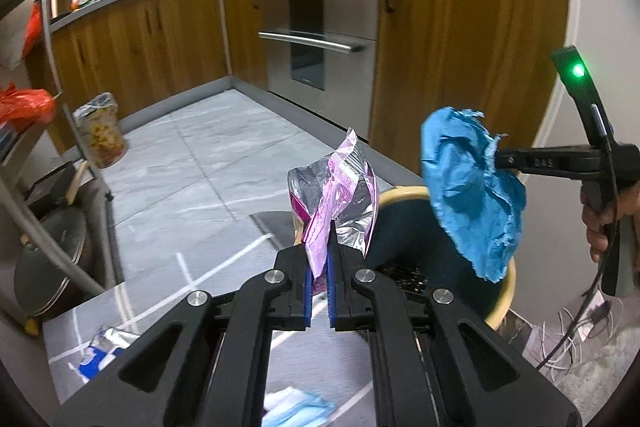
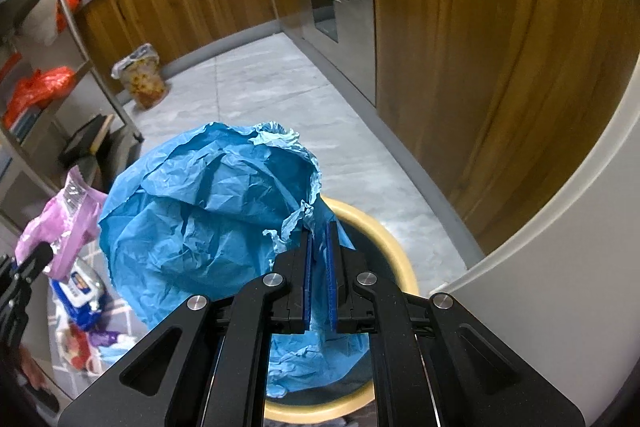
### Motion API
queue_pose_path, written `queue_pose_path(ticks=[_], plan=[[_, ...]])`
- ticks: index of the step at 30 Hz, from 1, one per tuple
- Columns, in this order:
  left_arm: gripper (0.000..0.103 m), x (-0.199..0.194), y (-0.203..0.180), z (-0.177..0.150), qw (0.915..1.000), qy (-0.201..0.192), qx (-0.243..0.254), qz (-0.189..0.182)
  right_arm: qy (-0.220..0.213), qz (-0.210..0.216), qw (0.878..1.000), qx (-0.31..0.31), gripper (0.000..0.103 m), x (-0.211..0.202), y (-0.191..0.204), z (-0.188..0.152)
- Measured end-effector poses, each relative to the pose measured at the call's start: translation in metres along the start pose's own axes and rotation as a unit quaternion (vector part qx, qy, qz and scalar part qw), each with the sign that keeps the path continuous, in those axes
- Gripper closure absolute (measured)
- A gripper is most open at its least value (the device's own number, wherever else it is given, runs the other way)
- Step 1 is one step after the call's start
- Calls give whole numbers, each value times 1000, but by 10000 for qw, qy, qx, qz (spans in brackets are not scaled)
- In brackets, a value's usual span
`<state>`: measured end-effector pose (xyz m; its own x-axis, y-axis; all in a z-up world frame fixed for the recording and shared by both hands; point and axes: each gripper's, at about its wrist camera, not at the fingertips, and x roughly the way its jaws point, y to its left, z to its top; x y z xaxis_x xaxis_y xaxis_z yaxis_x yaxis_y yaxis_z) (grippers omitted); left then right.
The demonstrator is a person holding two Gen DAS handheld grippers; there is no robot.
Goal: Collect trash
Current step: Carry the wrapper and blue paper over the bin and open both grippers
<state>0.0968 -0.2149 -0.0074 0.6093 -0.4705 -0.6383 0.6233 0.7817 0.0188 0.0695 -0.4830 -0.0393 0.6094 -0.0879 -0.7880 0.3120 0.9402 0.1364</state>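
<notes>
My left gripper [image 1: 320,247] is shut on a pink and silver foil wrapper [image 1: 340,195] and holds it just left of the round bin with a yellow rim [image 1: 404,191]. My right gripper [image 2: 319,239] is shut on a crumpled blue paper [image 2: 208,211] and holds it above the bin [image 2: 384,239]. In the left wrist view the blue paper [image 1: 468,195] hangs over the bin's right side, held by the right gripper [image 1: 500,161]. The wrapper [image 2: 68,215] and the left gripper [image 2: 36,259] show at the left of the right wrist view.
More trash lies on the floor mat: a blue and white packet [image 1: 100,351], a blue face mask [image 1: 296,409], packets [image 2: 80,287]. A small lined bin [image 1: 102,135] stands by wooden cabinets. An oven [image 1: 320,27] is ahead, a metal shelf rack [image 1: 48,147] left, cables [image 1: 572,331] right.
</notes>
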Motion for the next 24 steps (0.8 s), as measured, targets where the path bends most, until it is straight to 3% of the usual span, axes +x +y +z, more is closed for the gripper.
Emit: queue_pose_path(ticks=[9, 24], plan=[[98, 30, -31, -5, 9982, 258, 288, -459, 145, -300, 9994, -84, 95, 15, -10, 0], [98, 72, -64, -11, 9935, 605, 513, -812, 555, -416, 9975, -153, 95, 42, -16, -1]])
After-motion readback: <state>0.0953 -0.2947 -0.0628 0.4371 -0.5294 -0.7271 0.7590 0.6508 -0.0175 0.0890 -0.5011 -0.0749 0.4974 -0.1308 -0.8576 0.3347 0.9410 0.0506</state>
